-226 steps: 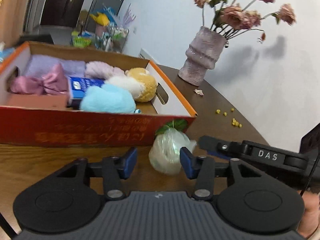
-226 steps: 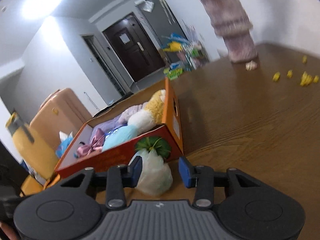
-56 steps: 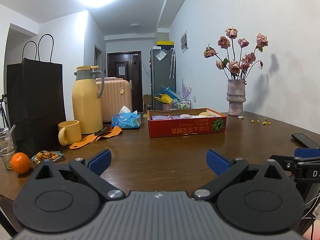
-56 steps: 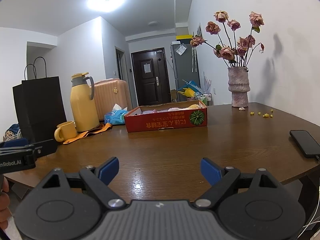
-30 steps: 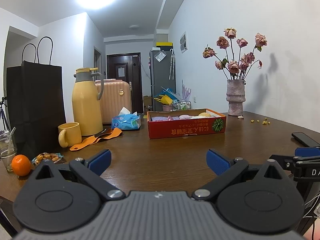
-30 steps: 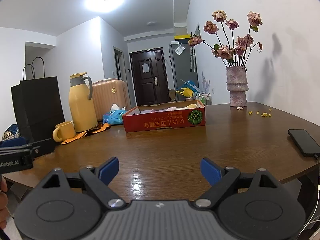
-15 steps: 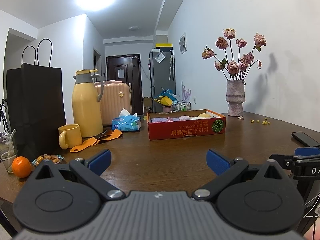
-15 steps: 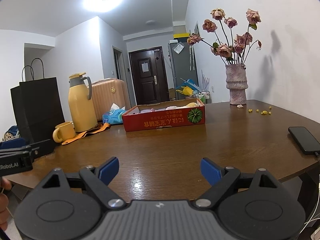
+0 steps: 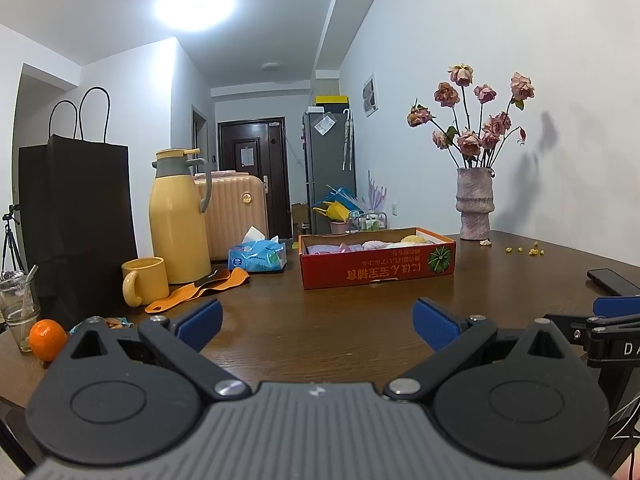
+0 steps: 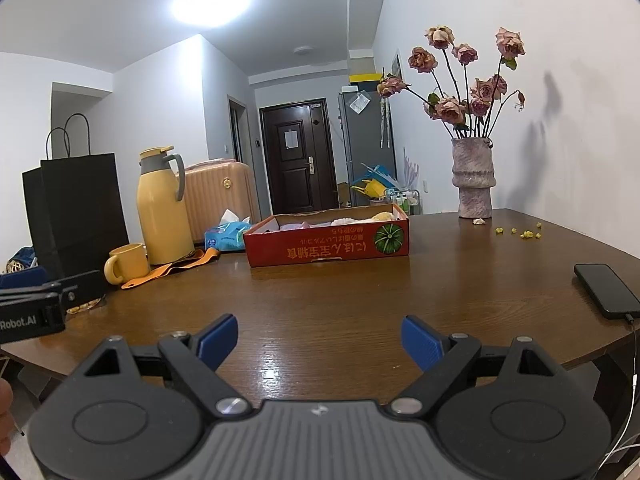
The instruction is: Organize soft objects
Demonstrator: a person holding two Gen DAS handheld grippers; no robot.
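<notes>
Toys (image 9: 376, 245) all lie in the box (image 9: 378, 272) now. Both tongs (image 9: 318, 322) (image 10: 320, 340) have pulled far back, wide open and empty. Job looks done.

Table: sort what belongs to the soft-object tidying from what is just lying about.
Job: red box, soft toys inside it, open left gripper, open right gripper.

Lying about: yellow jug, mug, tissue pack, orange, vase, phone.
</notes>
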